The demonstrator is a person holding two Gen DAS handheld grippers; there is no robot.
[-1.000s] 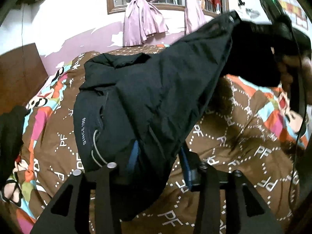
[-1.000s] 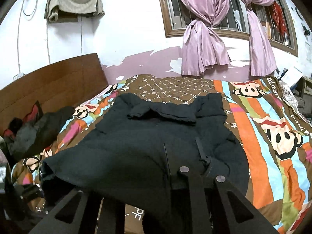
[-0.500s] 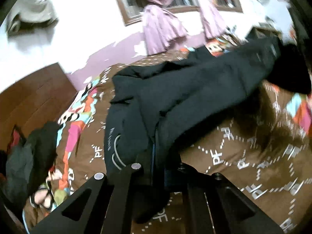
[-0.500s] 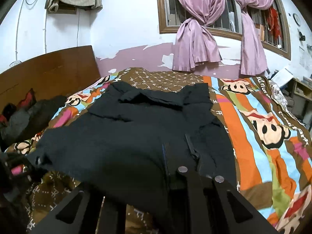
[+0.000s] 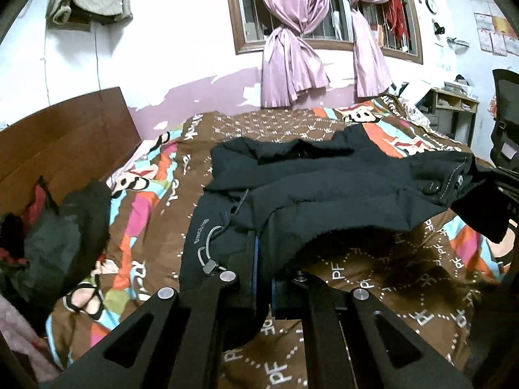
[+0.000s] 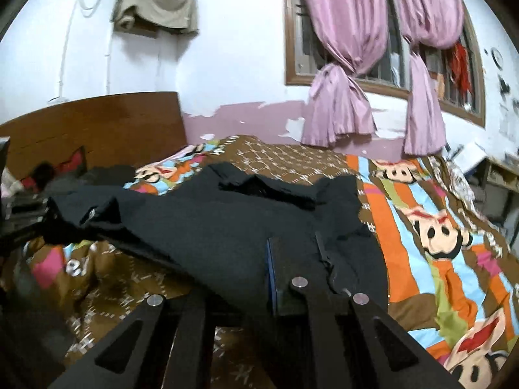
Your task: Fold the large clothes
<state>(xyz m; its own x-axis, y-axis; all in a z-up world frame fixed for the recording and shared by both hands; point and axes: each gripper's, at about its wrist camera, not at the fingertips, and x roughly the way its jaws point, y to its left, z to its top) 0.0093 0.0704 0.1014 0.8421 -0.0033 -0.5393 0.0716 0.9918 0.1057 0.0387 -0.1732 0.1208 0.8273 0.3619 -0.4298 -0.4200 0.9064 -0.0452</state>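
A large black jacket (image 5: 324,188) lies across the patterned bed cover (image 5: 389,285), its near edge lifted and stretched between my two grippers. In the left wrist view my left gripper (image 5: 263,275) is shut on the hem beside a grey drawcord (image 5: 207,256). The jacket's other corner, with a snap button (image 5: 431,187), is held at the far right of that view. In the right wrist view my right gripper (image 6: 272,285) is shut on the jacket (image 6: 227,227), whose cloth covers the fingertips. The collar end rests on the bed toward the window.
A wooden headboard (image 5: 65,136) and a heap of dark clothes (image 5: 65,227) stand at the left. Pink curtains (image 5: 292,64) hang at the window behind the bed. A desk (image 5: 454,107) and a black chair (image 5: 506,113) are at the right.
My left gripper has closed on the jacket's hem and risen. The right gripper has come down and moved sideways with its corner, so the jacket now stretches flatter between them.
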